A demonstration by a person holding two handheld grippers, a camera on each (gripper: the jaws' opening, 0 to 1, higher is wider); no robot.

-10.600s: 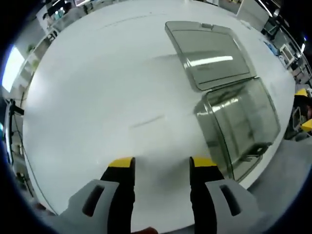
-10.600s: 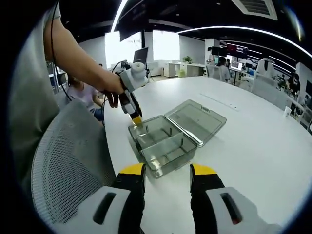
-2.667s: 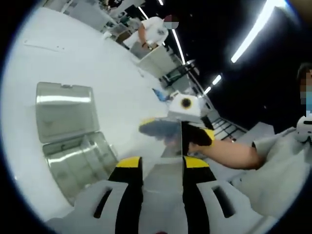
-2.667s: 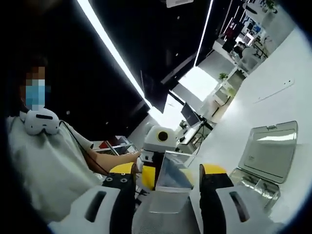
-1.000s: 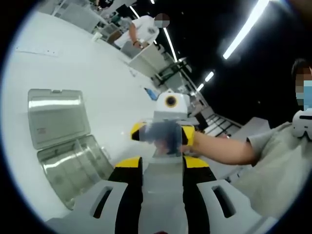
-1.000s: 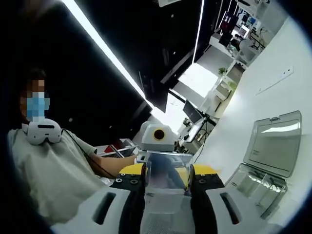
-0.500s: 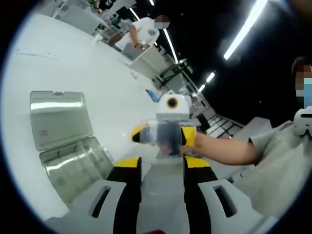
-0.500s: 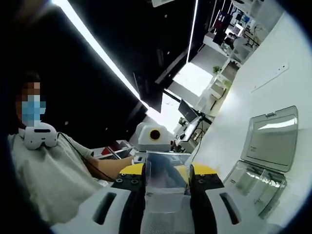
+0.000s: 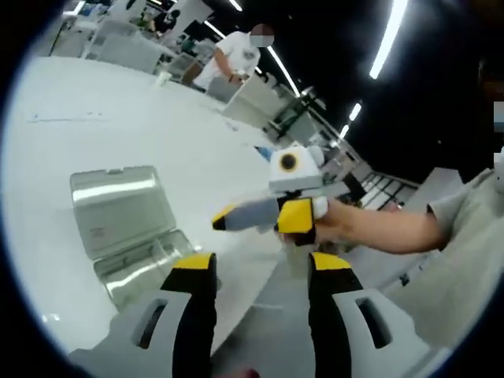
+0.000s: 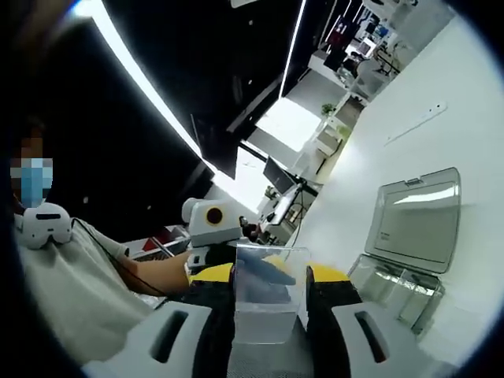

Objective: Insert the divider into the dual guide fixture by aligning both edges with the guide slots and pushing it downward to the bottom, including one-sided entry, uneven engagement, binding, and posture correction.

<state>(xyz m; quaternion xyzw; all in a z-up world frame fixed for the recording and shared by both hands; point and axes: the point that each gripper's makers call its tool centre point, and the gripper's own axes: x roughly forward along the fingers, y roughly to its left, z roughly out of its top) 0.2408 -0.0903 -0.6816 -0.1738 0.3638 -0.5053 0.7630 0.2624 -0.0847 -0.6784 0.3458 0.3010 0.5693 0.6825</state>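
In the right gripper view, my right gripper (image 10: 269, 277) is shut on the clear plastic divider (image 10: 266, 303), which stands upright between its yellow-tipped jaws in the air. The clear fixture box (image 10: 398, 290) sits on the white table to the right, its lid (image 10: 413, 216) laid open. In the left gripper view, my left gripper (image 9: 261, 268) is open with nothing between its jaws. It faces the right gripper (image 9: 260, 216), which hangs a little beyond it. The fixture box (image 9: 150, 264) lies lower left with its lid (image 9: 122, 209) flat behind it.
The round white table (image 9: 118, 110) stretches away to the left. A person's bare forearm (image 9: 386, 232) reaches in from the right behind the right gripper. Another person in a white shirt (image 9: 236, 55) stands at desks far behind. Office desks and monitors (image 10: 315, 134) fill the background.
My left gripper has let go of the divider, opened and drawn back. The right gripper keeps hold of the divider. Both views have swung a little toward the table.
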